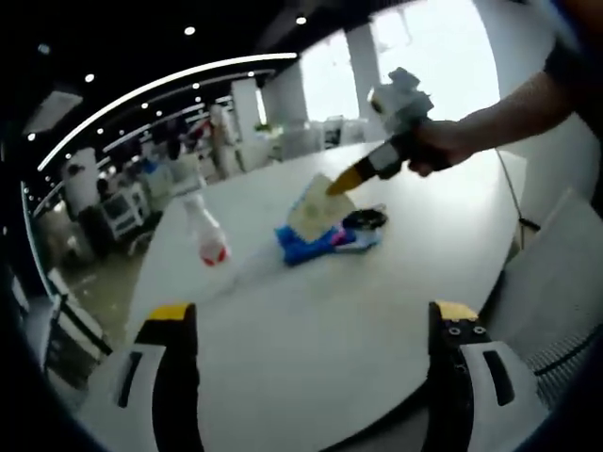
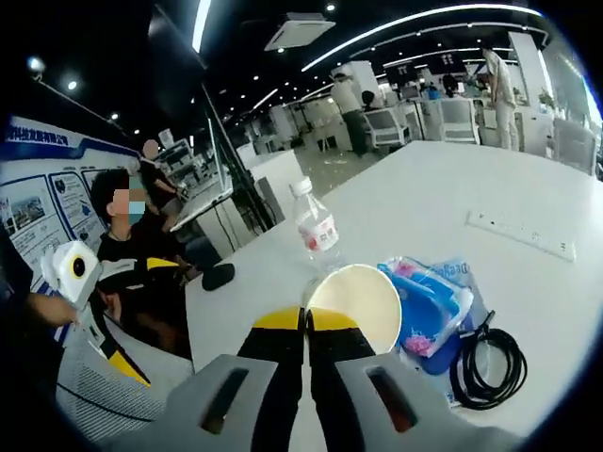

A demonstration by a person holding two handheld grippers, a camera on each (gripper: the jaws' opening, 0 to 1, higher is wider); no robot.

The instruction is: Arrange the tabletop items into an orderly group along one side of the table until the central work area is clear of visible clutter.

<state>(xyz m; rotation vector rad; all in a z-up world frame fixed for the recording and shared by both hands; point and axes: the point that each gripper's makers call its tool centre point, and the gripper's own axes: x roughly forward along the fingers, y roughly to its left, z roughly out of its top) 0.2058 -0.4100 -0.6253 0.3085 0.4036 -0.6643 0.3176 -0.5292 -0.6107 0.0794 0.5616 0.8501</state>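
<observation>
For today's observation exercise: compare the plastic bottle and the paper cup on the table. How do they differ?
The plastic bottle is clear, narrow and capped, with a red-and-white label; the paper cup is opaque cream, wide and open-mouthed. The bottle stands free and upright on the white table; the cup is tipped, its rim pinched by the right gripper, above the blue packet. Both are drink containers.

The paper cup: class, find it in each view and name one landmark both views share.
Left gripper view: the paper cup is at centre, pinched by the right tongs above the blue packet.
Right gripper view: the cup is at lower centre, just beyond the closed jaws.
Shared landmark: the water bottle.
</observation>
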